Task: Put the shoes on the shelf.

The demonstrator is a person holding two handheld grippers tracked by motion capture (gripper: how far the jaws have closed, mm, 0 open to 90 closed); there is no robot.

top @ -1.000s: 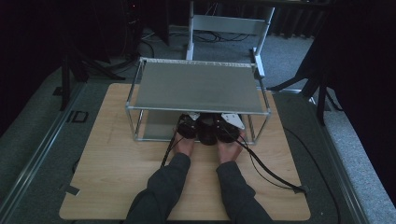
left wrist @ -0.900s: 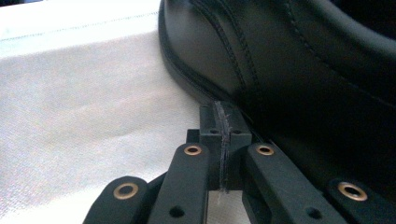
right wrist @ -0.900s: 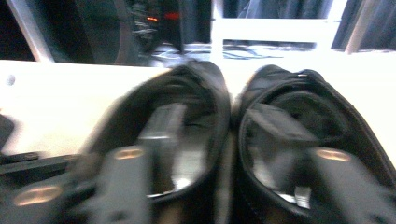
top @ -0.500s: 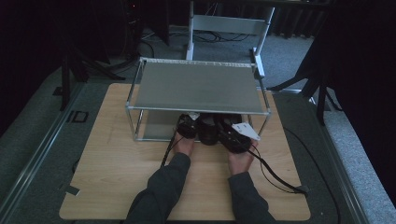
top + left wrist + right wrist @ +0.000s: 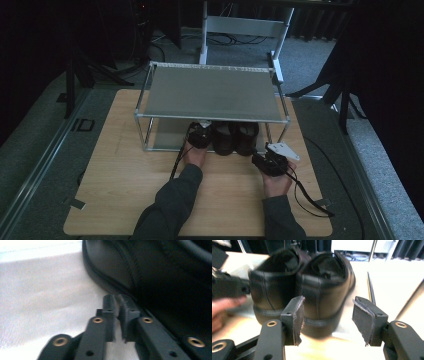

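Right gripper (image 5: 327,320) jaws wide, empty, shoes (image 5: 302,287) ahead

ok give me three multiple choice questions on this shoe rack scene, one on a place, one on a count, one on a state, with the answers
1. Where do the black leather shoes stand?
A. on top of the rack
B. on the lower shelf of the metal rack
C. on the floor beside the table

2. How many shoes are there?
A. one
B. two
C. four

3. How do the jaws of the right gripper stand?
A. wide apart with nothing between the pads
B. clamped on a shoe heel
C. shut on a cable

Answers:
1. B, the high view shows them under the top shelf, inside the frame.
2. B, the right gripper view shows two heels side by side.
3. A, the pads stand apart in front of the shoes, touching neither; the jaws have just been opening.
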